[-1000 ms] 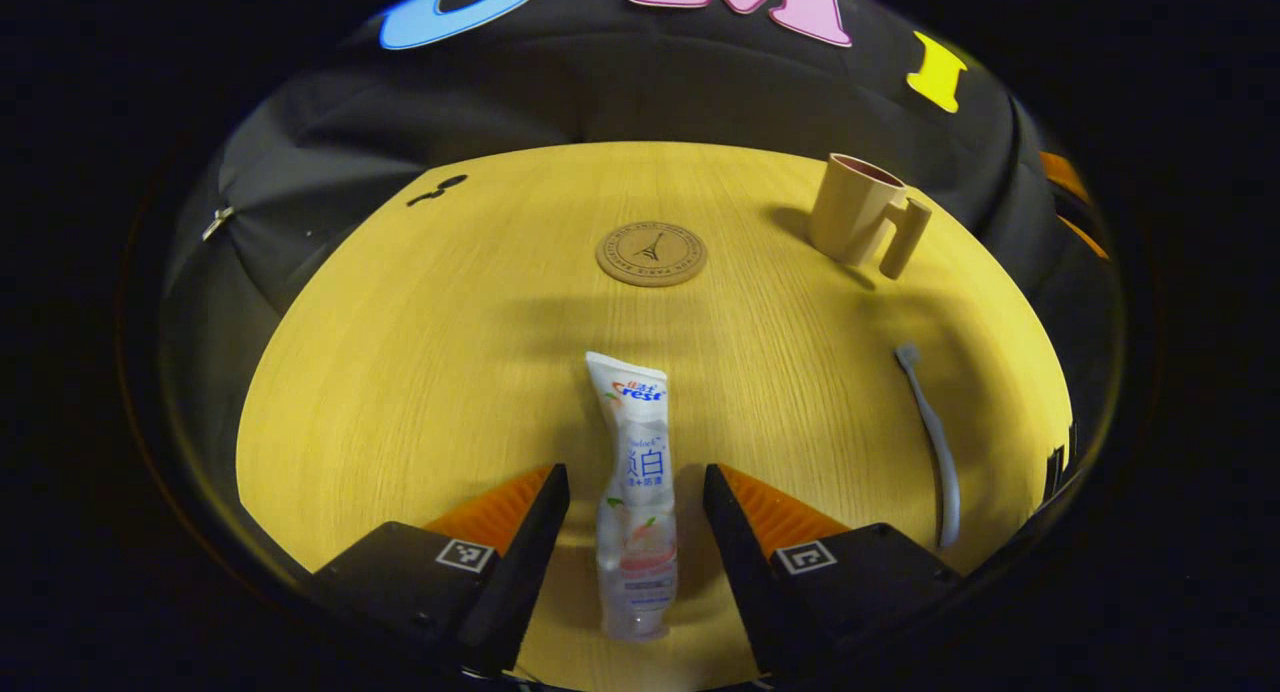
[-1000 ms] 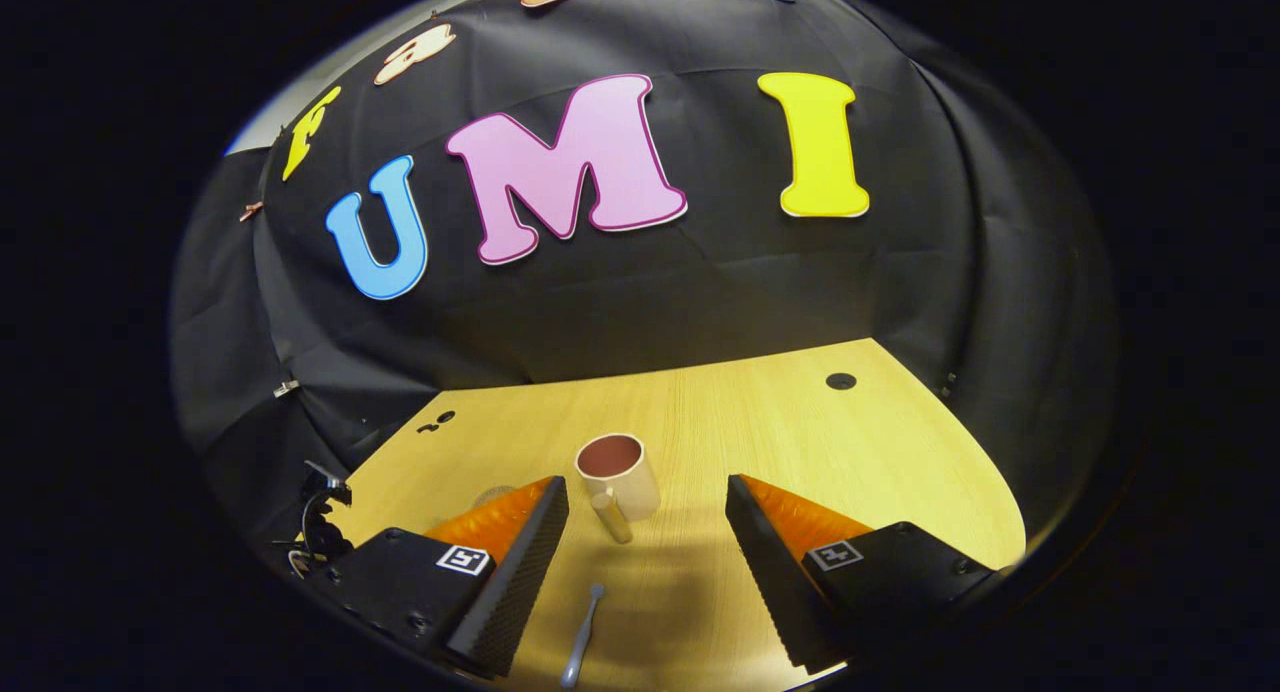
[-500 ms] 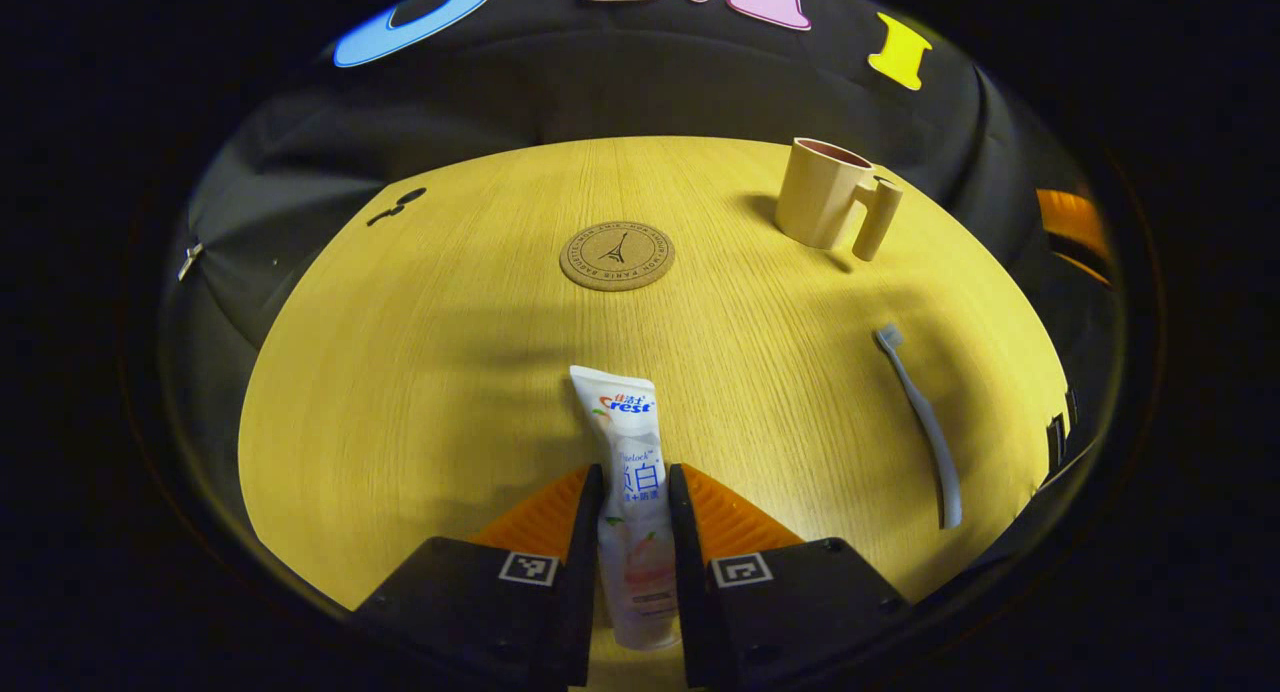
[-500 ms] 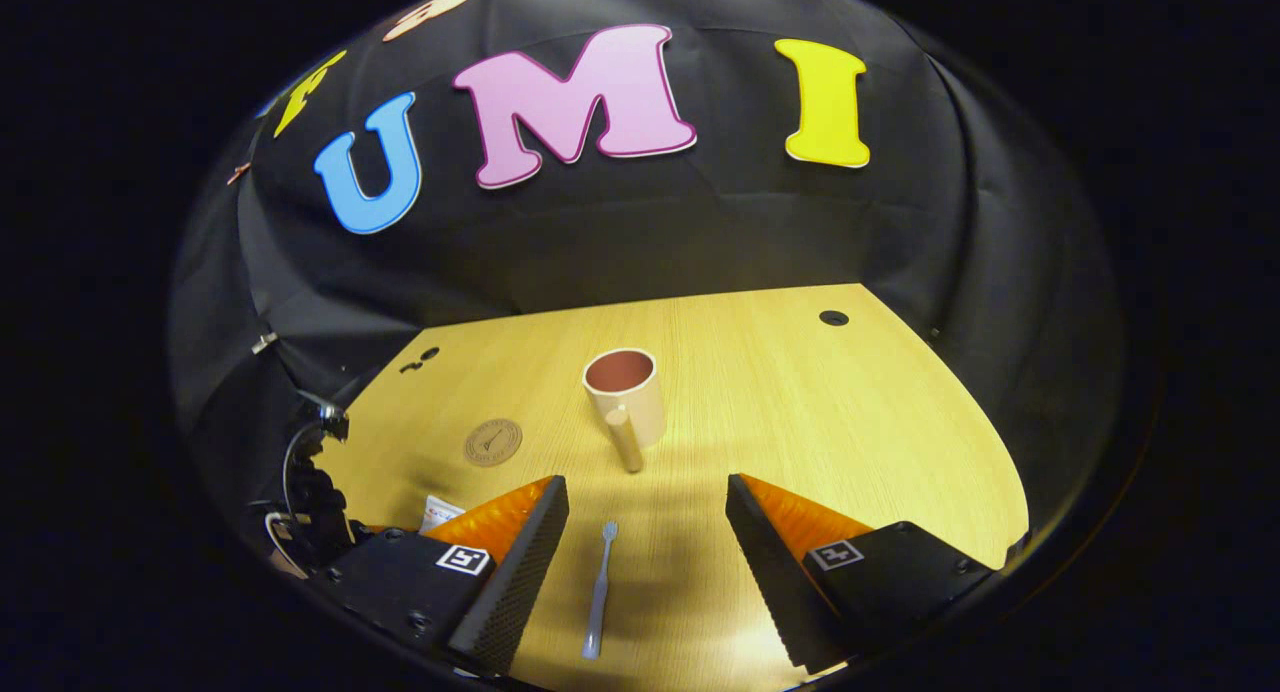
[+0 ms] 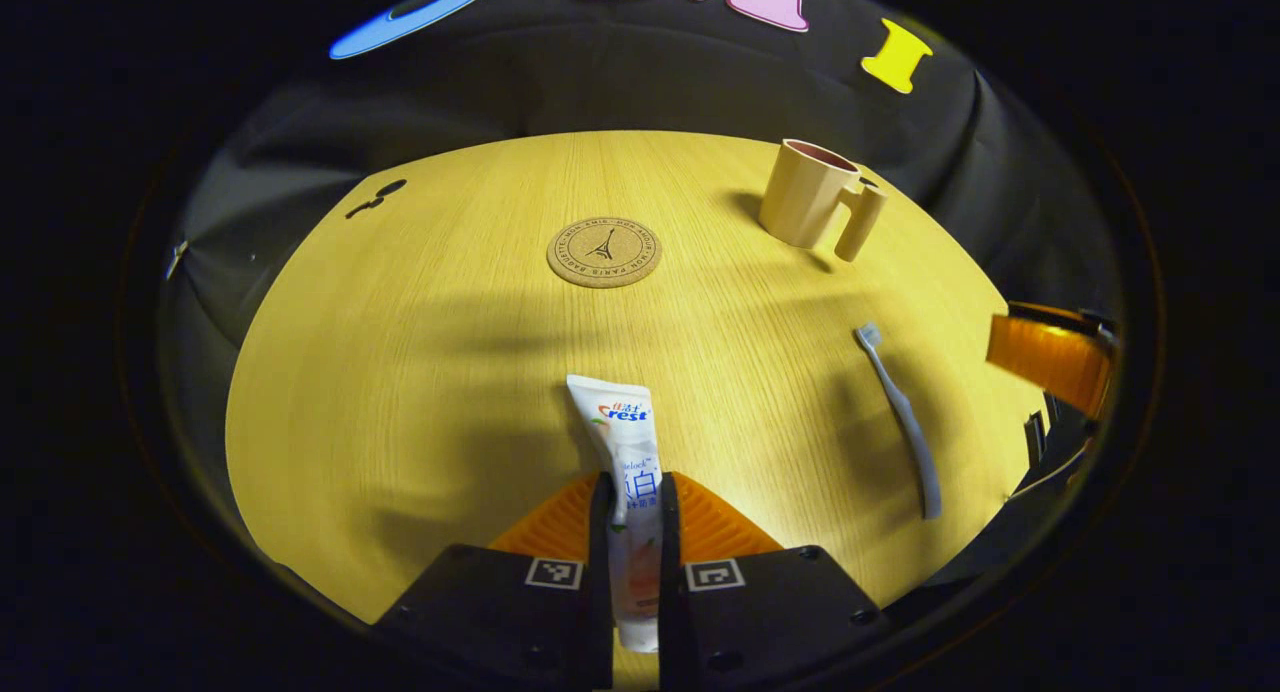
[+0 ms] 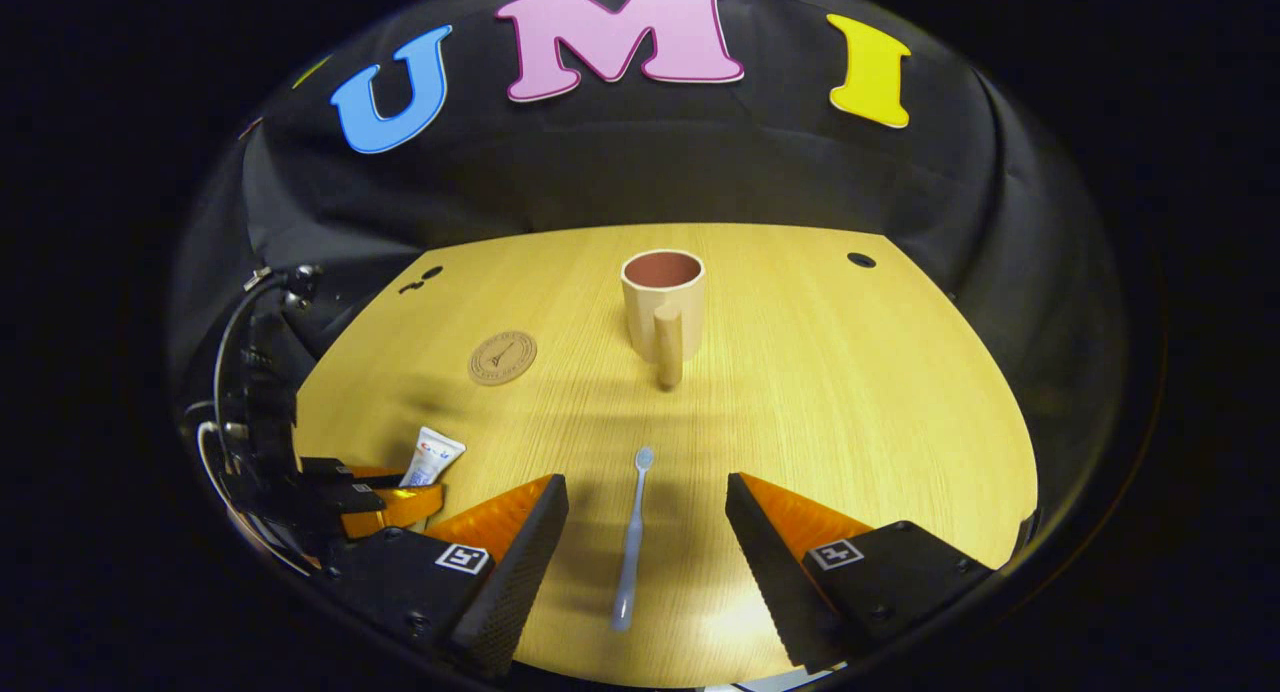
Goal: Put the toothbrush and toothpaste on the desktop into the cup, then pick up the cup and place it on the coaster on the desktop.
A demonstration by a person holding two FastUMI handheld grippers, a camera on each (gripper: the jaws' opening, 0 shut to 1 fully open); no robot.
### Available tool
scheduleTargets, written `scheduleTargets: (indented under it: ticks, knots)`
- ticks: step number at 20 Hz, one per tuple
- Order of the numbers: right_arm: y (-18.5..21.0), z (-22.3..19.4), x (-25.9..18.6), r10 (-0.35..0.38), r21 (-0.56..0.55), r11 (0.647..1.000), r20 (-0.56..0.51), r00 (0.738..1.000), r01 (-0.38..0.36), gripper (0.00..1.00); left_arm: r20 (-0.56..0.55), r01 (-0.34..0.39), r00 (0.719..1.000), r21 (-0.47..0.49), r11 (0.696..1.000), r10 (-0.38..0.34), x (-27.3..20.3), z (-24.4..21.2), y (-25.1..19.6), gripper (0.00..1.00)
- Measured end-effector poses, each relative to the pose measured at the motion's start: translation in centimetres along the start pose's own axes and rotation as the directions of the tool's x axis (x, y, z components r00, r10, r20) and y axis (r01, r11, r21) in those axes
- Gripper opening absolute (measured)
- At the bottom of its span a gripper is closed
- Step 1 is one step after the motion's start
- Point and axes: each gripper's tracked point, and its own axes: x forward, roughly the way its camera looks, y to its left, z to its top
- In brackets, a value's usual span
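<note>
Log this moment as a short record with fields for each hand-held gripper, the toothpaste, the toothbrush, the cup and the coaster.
left hand-held gripper: shut on the white toothpaste tube
right hand-held gripper: open, straddling the pale grey toothbrush
toothbrush: flat on the wooden desktop, untouched
beige handled cup: upright, empty
round cork coaster: bare, apart from the cup

My black jaws look like matt plastic, ribbed orange behind, and squeeze a glossy white plastic toothpaste tube (image 5: 628,472). The pale yellow wood-grain bench (image 5: 420,352) has a smooth sheen. The round brown coaster (image 5: 604,253) looks like rough cork. The beige cup (image 6: 661,302) and grey-blue toothbrush (image 6: 632,542) look like smooth matt plastic.
</note>
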Motion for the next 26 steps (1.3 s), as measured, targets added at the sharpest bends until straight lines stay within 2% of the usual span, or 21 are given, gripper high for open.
scheduleTargets:
  ticks: [2,4,5,8,9,10,13,22,23,25,26]
  knots:
    - [-0.3,-0.9,0.5,-0.008,0.001,1.000,-0.029,1.000,0.008,0.98,0.030,0.003,1.000,-0.022,1.000,-0.002,-1.6,0.3,0.2,0.23]
    - [-0.8,-1.7,1.2,-0.025,-0.013,1.000,-0.052,0.998,0.024,0.99,0.054,0.011,0.998,-0.059,0.998,-0.008,-2.8,0.7,0.1,0.18]
    - [-0.9,-2.1,1.6,-0.031,-0.020,0.999,-0.066,0.997,0.029,0.99,0.065,0.012,0.998,-0.076,0.997,-0.007,-3.4,0.9,0.2,0.23]
    - [-1.2,-3.2,2.6,-0.030,-0.027,0.999,-0.116,0.993,0.027,0.98,0.089,0.007,0.996,-0.107,0.994,0.003,-4.8,1.1,0.6,0.23]
    - [-1.2,-3.6,3.1,-0.028,-0.031,0.999,-0.131,0.991,0.024,0.99,0.090,0.002,0.996,-0.112,0.994,0.009,-5.1,1.1,0.8,0.18]
    - [-1.1,-4.1,3.7,-0.029,-0.037,0.999,-0.147,0.989,0.023,0.99,0.089,-0.002,0.996,-0.119,0.993,0.013,-5.3,0.9,0.9,0.23]
    - [-0.7,-5.6,5.1,-0.033,-0.058,0.998,-0.209,0.977,0.021,0.99,0.095,0.001,0.995,-0.151,0.989,0.013,-5.9,0.7,1.0,0.23]
    - [0.0,-6.3,6.1,-0.042,-0.108,0.994,-0.260,0.965,0.014,0.99,0.082,-0.012,0.996,-0.129,0.992,0.023,-6.2,-0.1,1.0,0.23]
    - [0.0,-6.4,6.0,-0.049,-0.101,0.995,-0.266,0.963,0.023,0.97,0.081,-0.011,0.996,-0.124,0.992,0.021,-6.3,0.0,0.8,0.23]
    - [0.2,-6.5,6.1,-0.058,-0.090,0.995,-0.269,0.961,0.035,0.83,0.080,-0.007,0.997,-0.114,0.994,0.016,-6.1,0.2,0.7,0.23]
    - [0.3,-6.6,6.0,-0.064,-0.093,0.995,-0.276,0.959,0.040,0.67,0.078,-0.004,0.997,-0.109,0.994,0.013,-6.0,0.3,0.5,0.23]
